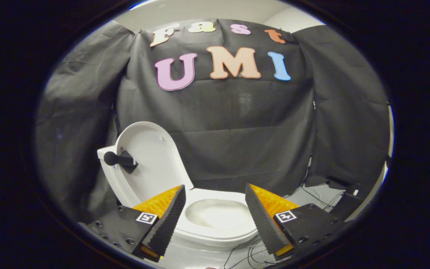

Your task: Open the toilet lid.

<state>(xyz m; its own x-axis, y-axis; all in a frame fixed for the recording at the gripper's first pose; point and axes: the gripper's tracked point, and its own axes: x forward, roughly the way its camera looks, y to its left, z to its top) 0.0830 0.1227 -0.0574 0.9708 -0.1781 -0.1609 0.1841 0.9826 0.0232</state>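
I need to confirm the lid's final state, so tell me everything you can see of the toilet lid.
The toilet lid is white, smooth and glossy like plastic, oval in outline. It stands raised, nearly upright, hinged behind the seat and leaning back toward the black cloth wall. A dark knobbed handle sticks out from its side. The open gripper touches nothing.

Your hand-held gripper (215,209) shows two wedge-shaped fingers (168,220) w/ ribbed, sawtooth-textured inner faces, tapering to pointed tips. Behind each finger sits a flat black mounting plate (120,226) w/ several round screw heads along its edges. Each plate carries a small square black-and-white marker tag (146,218), one per side. The fingers stand wide apart, nothing pressed between them.
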